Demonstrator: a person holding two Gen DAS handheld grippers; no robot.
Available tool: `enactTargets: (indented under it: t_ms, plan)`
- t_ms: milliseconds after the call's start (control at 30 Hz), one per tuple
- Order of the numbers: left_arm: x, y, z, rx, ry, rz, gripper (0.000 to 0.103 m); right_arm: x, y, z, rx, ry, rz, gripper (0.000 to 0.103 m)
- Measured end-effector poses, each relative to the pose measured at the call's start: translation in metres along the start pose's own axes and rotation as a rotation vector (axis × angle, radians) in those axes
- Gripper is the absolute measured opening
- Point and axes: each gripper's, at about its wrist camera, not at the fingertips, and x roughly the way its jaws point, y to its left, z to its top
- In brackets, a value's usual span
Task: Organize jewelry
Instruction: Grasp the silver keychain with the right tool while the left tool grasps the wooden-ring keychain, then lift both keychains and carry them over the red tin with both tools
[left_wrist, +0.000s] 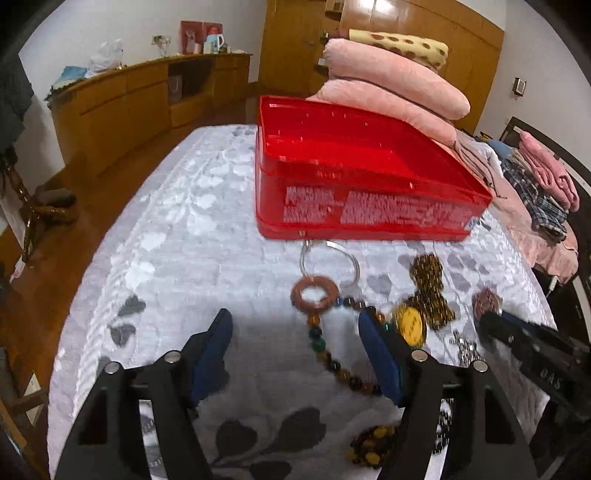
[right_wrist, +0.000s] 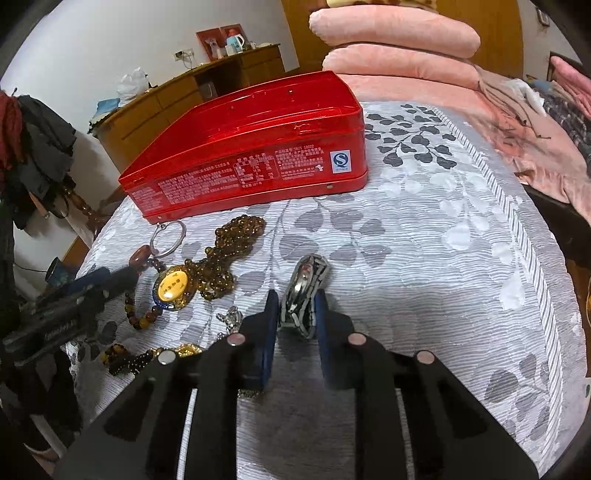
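Gripping bracelet (right_wrist: 303, 295) upright, right fingers (right_wrist: 271, 314) clenched | left fingers (left_wrist: 221, 332) released

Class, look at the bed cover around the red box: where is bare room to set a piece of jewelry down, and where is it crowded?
Free: the bed cover right of the right gripper, between the red box and the pink blankets; also left of the left gripper. Crowded: in front of the box, where the bead strands, yellow pendant and key ring lie.
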Motion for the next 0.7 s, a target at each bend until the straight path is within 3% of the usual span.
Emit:
enactTargets:
  t_ms: [200, 333, 700]
  plan:
    - [0.016, -0.002, 0.011, 0.000, 0.025, -0.018, 0.052, 0.001, 0.000, 0.000, -0.002, 0.000, 0.002, 0.019]
    - [0.019, -0.003, 0.013, -0.002, 0.029, -0.051, 0.032, 0.002, 0.000, 0.000, 0.000, 0.002, 0.007, 0.019]
    - [0.003, -0.006, 0.009, 0.015, -0.020, -0.063, 0.030, 0.003, 0.000, 0.001, -0.005, 0.003, 0.003, 0.018]
